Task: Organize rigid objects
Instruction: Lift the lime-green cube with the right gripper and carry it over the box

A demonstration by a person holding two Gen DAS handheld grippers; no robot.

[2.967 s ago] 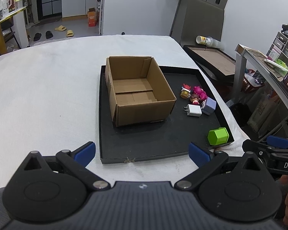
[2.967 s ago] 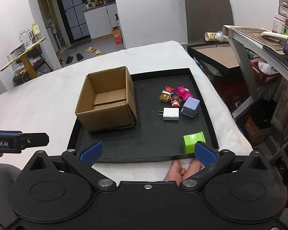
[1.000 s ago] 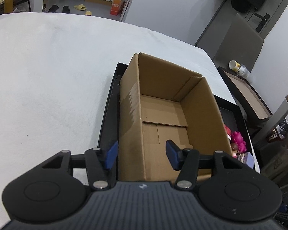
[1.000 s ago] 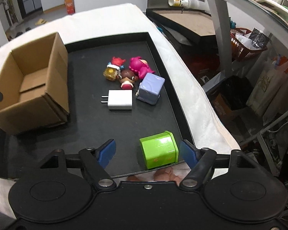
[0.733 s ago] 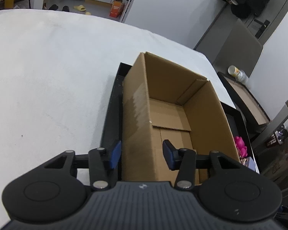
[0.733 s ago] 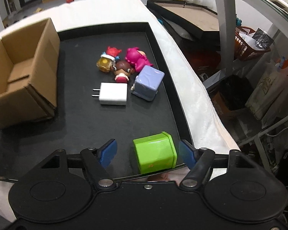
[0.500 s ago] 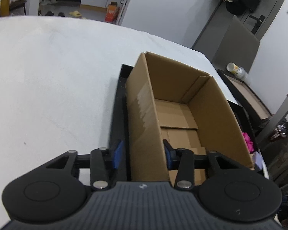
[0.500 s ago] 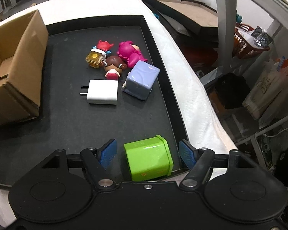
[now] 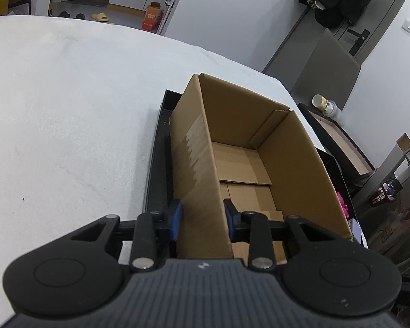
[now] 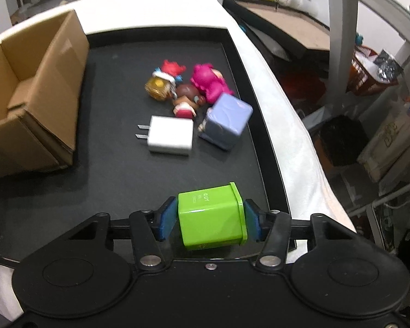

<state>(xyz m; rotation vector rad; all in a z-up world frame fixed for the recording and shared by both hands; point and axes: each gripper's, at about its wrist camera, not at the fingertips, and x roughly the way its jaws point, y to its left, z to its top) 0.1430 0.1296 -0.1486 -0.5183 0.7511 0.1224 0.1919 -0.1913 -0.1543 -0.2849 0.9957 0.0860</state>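
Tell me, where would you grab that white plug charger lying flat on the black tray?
Probably across the white charger's two long flat sides, coming straight down from above. It lies flat with its prongs pointing toward the cardboard box, so those smooth parallel faces suit two fingers. Avoid the prong end, and mind the purple cube close beside its far end.

A bare strip of black tray lies open between the cardboard box on the left and a tight cluster of toy figures, a white charger and a purple cube crowding the right rim.
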